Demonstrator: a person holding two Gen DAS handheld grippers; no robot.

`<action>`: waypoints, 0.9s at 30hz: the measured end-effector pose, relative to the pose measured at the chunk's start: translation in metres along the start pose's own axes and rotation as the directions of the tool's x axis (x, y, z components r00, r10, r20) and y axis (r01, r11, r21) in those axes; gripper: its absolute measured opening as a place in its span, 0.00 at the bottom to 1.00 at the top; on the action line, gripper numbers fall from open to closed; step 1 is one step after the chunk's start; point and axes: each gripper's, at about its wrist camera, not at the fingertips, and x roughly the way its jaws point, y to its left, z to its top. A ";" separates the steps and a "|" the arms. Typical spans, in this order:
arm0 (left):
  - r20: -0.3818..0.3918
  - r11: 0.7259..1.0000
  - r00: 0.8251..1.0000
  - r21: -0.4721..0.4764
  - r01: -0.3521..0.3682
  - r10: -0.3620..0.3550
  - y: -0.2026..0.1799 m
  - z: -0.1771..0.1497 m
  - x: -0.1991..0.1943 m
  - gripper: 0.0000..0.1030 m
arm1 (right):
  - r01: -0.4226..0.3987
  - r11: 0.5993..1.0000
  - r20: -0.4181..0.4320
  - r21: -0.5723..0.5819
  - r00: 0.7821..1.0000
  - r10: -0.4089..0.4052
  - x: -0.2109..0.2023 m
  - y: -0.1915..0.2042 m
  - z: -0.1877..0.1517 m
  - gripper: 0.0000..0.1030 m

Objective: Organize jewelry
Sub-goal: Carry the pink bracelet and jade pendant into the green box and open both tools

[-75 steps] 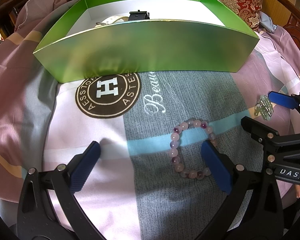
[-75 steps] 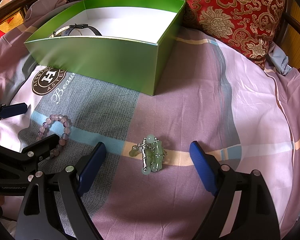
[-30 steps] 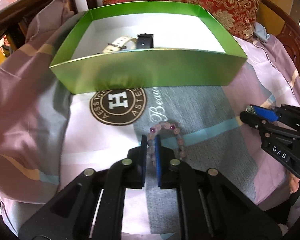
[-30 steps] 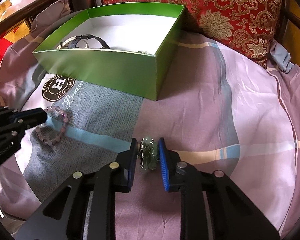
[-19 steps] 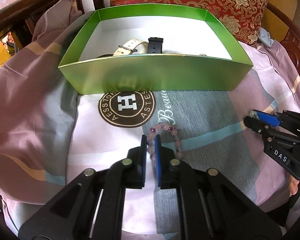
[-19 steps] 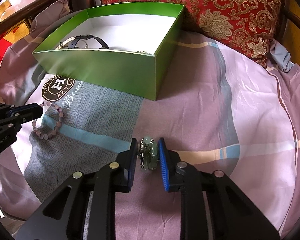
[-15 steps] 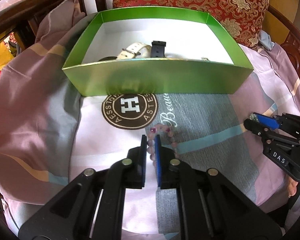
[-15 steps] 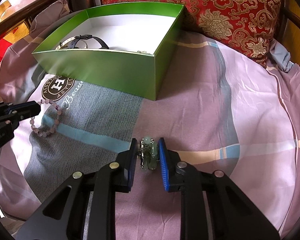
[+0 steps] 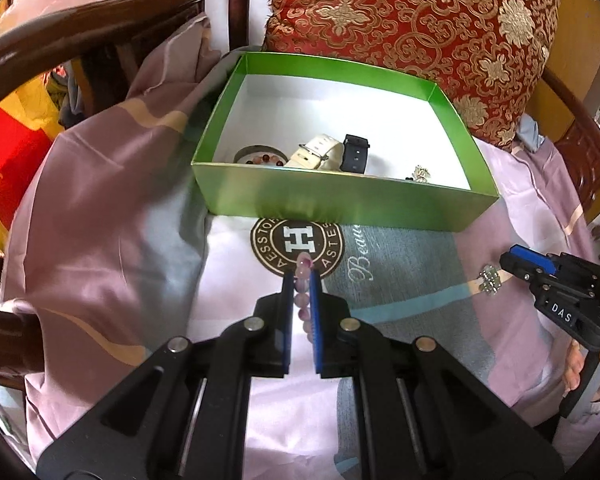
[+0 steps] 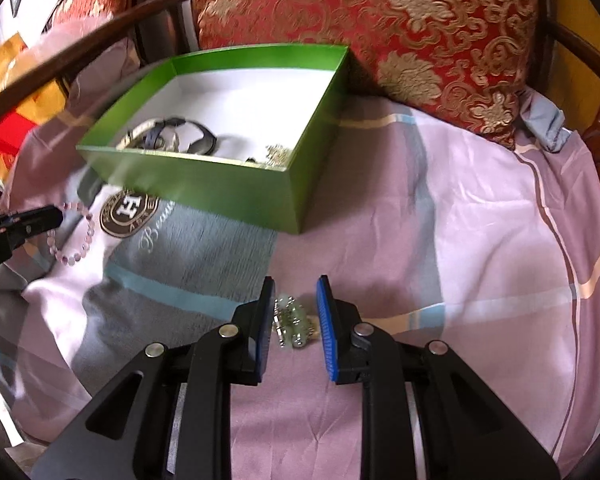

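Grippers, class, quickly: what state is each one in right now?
Left gripper: shut on the pink bead bracelet.
Right gripper: shut on the green bead bracelet.

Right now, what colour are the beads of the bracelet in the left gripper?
Pale pink with some purple; the round-bead bracelet shows best in the right wrist view.

I count two grippers (image 9: pixel 301 280) in my hands, two loose bracelets (image 10: pixel 74 236), one green box (image 9: pixel 340 200), one red cushion (image 9: pixel 412 28), and perhaps four pieces inside.
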 end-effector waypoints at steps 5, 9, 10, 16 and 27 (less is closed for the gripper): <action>0.012 1.000 1.000 -0.004 0.006 -0.006 0.000 0.002 -0.004 0.07 | 0.003 1.000 -0.004 0.006 1.000 -0.003 0.002 -0.005 0.002 0.22; 0.017 1.000 1.000 0.001 0.008 -0.008 -0.002 0.002 -0.006 0.07 | 0.006 1.000 -0.004 0.004 1.000 -0.006 0.001 -0.004 0.001 0.22; 0.016 1.000 1.000 0.003 0.012 -0.012 -0.004 0.002 -0.005 0.07 | 0.006 1.000 -0.008 0.002 1.000 -0.006 0.002 -0.003 0.001 0.22; -0.011 0.999 0.999 0.027 0.032 -0.032 -0.016 -0.004 0.006 0.07 | 0.034 0.997 -0.058 -0.071 0.998 -0.038 0.016 0.013 -0.006 0.51; -0.013 0.997 0.999 0.064 0.042 -0.042 -0.033 -0.006 0.009 0.07 | -0.004 0.997 -0.091 -0.077 0.996 -0.003 0.021 0.017 -0.010 0.16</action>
